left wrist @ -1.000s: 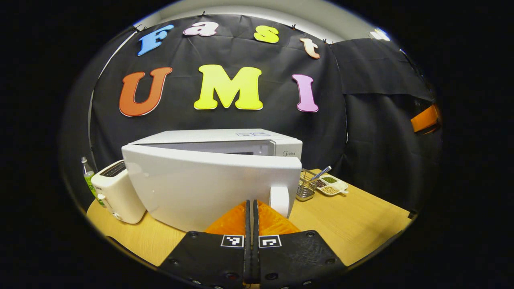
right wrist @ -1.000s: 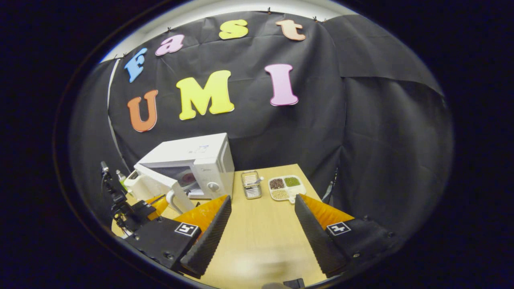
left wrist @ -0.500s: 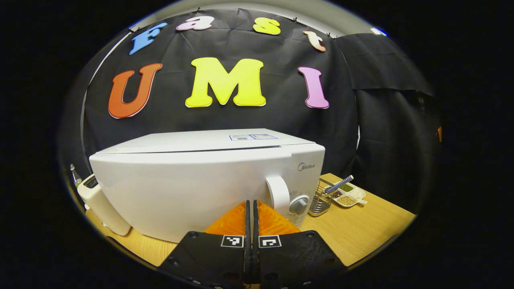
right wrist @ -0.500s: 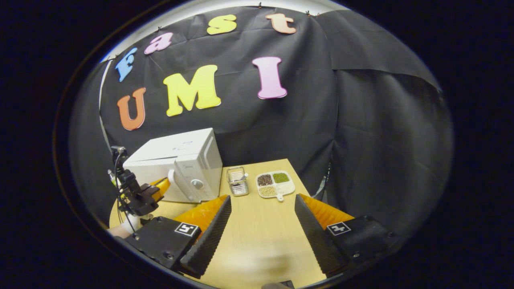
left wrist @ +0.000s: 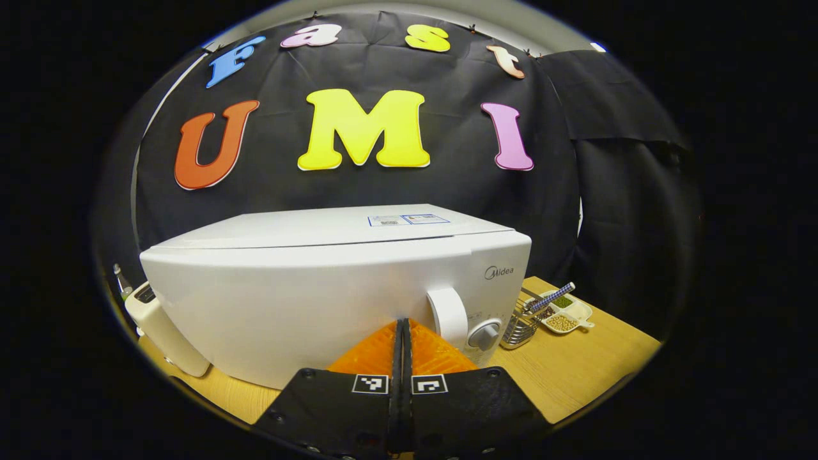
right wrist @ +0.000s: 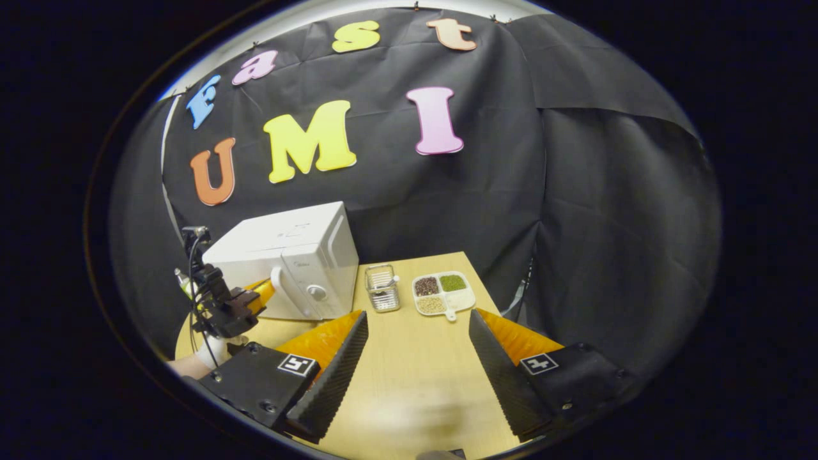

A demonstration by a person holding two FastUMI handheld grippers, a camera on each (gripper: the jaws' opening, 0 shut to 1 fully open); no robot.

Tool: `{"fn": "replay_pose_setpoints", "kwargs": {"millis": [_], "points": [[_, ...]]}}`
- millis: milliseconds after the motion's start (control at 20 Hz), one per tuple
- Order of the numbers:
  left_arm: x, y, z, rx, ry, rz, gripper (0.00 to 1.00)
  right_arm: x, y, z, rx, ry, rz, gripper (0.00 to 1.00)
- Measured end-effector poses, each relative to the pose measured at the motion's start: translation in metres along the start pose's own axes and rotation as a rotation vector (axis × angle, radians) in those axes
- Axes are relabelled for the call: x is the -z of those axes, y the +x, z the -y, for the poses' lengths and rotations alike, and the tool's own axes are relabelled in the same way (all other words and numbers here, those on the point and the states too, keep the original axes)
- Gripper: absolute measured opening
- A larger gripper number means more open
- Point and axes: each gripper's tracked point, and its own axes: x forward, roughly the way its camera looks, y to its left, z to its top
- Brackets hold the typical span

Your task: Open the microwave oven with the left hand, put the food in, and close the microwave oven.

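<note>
My left gripper has its jaws pressed together with nothing between them, their tips right at the white door of the microwave oven, just left of its door handle. The door sits flush with the oven body. The control knob is just right of the handle. The food cannot be seen from outside. My right gripper has its jaws spread wide and empty above the wooden table, well to the right of the microwave oven. Right of the oven stand a small wire basket and, beyond it, a divided dish of grains. A white toaster stands just left of the oven.
</note>
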Motion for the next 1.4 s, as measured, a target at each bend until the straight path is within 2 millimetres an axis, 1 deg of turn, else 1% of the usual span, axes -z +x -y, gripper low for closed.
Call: {"fn": "replay_pose_setpoints", "kwargs": {"millis": [50,150,200,300,400,450,500,550,650,700,800,850,900,950,1000,1050,1100,1250,1300,1350,1400], "points": [[0.001,-0.004,0.001,-0.004,-0.020,0.001,0.00,0.000,0.000,-0.003,-0.007,-0.004,-0.006,1.00],[0.003,-0.007,0.002,-0.013,0.007,-0.016,0.00,-0.001,-0.003,-0.009,-0.019,-0.018,-0.001,1.00],[0.003,-0.013,0.002,-0.016,0.017,-0.020,0.00,-0.002,-0.005,-0.013,-0.024,-0.029,0.005,1.00],[-0.001,-0.028,0.002,-0.023,0.009,-0.015,0.00,-0.007,-0.009,-0.018,-0.030,-0.046,0.026,1.00],[-0.006,-0.048,-0.004,-0.050,0.010,-0.016,0.00,-0.013,-0.015,-0.027,-0.042,-0.058,0.047,1.00],[-0.005,-0.054,-0.002,-0.042,0.011,-0.024,0.00,-0.016,-0.018,-0.033,-0.046,-0.067,0.062,1.00],[-0.003,-0.064,0.004,-0.013,0.012,-0.043,0.00,-0.019,-0.020,-0.036,-0.049,-0.073,0.077,1.00],[-0.004,-0.080,0.001,-0.017,0.020,-0.046,0.30,-0.023,-0.024,-0.041,-0.052,-0.084,0.090,0.92],[-0.009,-0.102,-0.010,-0.055,0.060,-0.022,0.89,-0.024,-0.030,-0.052,-0.059,-0.102,0.109,0.92],[-0.007,-0.112,-0.013,-0.066,0.067,-0.030,0.96,-0.025,-0.034,-0.058,-0.062,-0.105,0.118,0.92],[-0.006,-0.133,-0.019,-0.090,0.064,-0.045,0.96,-0.026,-0.043,-0.069,-0.067,-0.117,0.134,0.92],[-0.008,-0.145,-0.019,-0.090,0.058,-0.046,0.96,-0.027,-0.049,-0.077,-0.075,-0.122,0.142,1.00],[-0.013,-0.158,-0.019,-0.087,0.060,-0.040,0.96,-0.027,-0.055,-0.084,-0.081,-0.127,0.151,1.00],[-0.020,-0.172,-0.020,-0.085,0.070,-0.032,0.96,-0.029,-0.061,-0.090,-0.085,-0.132,0.165,0.92],[-0.030,-0.187,-0.020,-0.078,0.081,-0.018,0.96,-0.031,-0.067,-0.097,-0.089,-0.135,0.178,0.92],[-0.040,-0.203,-0.020,-0.074,0.091,0.003,0.96,-0.033,-0.074,-0.104,-0.094,-0.137,0.194,1.00],[-0.053,-0.221,-0.022,-0.076,0.094,0.021,0.96,-0.035,-0.081,-0.111,-0.099,-0.145,0.209,1.00],[-0.071,-0.269,-0.026,-0.069,0.071,0.022,0.96,-0.040,-0.102,-0.134,-0.122,-0.159,0.247,1.00],[-0.080,-0.284,-0.029,-0.076,0.058,0.033,0.96,-0.043,-0.110,-0.144,-0.137,-0.160,0.266,0.92],[-0.089,-0.298,-0.032,-0.080,0.045,0.036,0.96,-0.050,-0.119,-0.153,-0.148,-0.162,0.288,1.00],[-0.099,-0.313,-0.037,-0.091,0.032,0.044,0.96,-0.056,-0.127,-0.159,-0.156,-0.163,0.314,0.92]]}}
